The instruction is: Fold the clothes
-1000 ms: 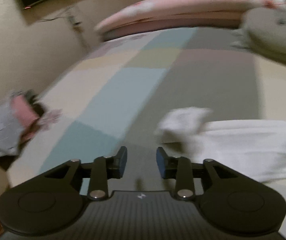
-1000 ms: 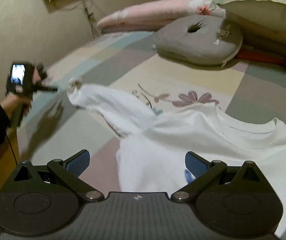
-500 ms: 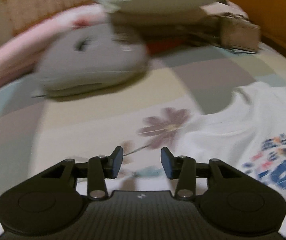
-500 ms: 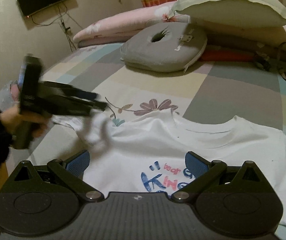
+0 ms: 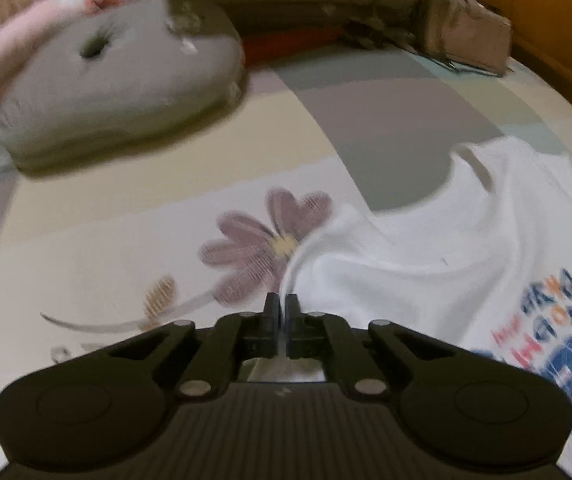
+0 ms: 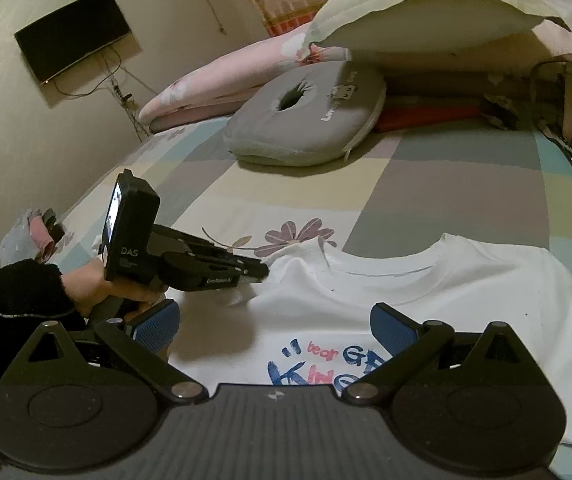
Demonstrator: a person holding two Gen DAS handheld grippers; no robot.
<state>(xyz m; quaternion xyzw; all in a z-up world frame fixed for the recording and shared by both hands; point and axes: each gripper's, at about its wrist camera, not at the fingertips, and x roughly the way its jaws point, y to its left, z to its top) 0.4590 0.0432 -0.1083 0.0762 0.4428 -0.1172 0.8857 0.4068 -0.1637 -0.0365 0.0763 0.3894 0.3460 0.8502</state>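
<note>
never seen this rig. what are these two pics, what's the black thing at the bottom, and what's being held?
No robot: a person carries a hand-held gripper in each hand, each with a fisheye camera looking along its fingers. The black shape at the bottom is that gripper's body. In the left view, the left hand-held gripper is shut on the shoulder fabric of a white T-shirt lying on the patchwork bedspread. In the right view, the right hand-held gripper is open and empty above the shirt. A grey ring cushion lies behind.
</note>
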